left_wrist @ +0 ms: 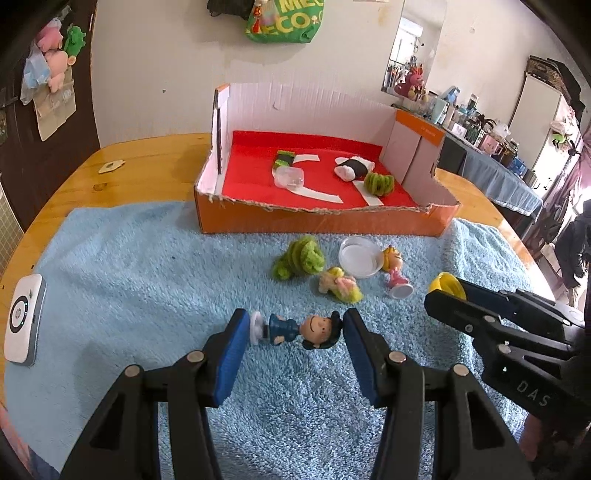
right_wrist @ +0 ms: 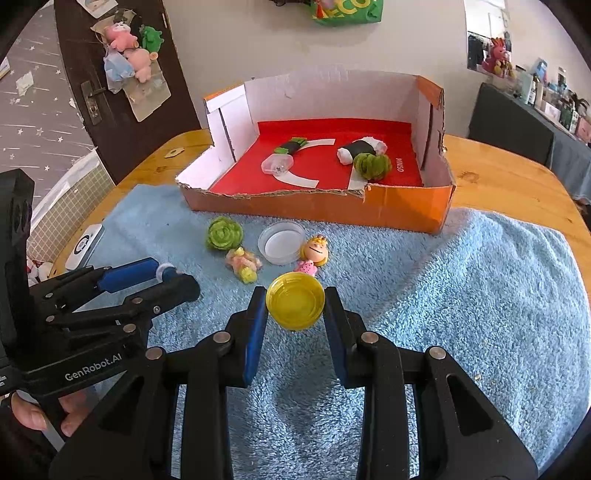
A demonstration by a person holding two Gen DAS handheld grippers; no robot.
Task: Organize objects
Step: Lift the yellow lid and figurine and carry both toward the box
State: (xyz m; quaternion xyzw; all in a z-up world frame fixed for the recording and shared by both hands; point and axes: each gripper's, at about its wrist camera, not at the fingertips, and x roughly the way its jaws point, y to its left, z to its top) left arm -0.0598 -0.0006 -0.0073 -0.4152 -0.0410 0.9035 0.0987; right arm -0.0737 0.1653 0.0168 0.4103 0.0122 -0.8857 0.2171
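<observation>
Figurine (left_wrist: 295, 329) in blue lies sideways between my left gripper (left_wrist: 291, 328) pads, pinched base to head over the towel (left_wrist: 147, 258) — only my right view shows the yellow lid (right_wrist: 295, 300) whole, clamped in my right gripper (right_wrist: 295, 306)

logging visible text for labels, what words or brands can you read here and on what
"GenRobot.AI": on the left hand-held gripper, right wrist view.
"DAS": cut off, on the right hand-held gripper, left wrist view.
"ME" / "ECO": partial, on the green bag on the wall.
Orange box: print on its side flap and red floor is too small to read.
</observation>
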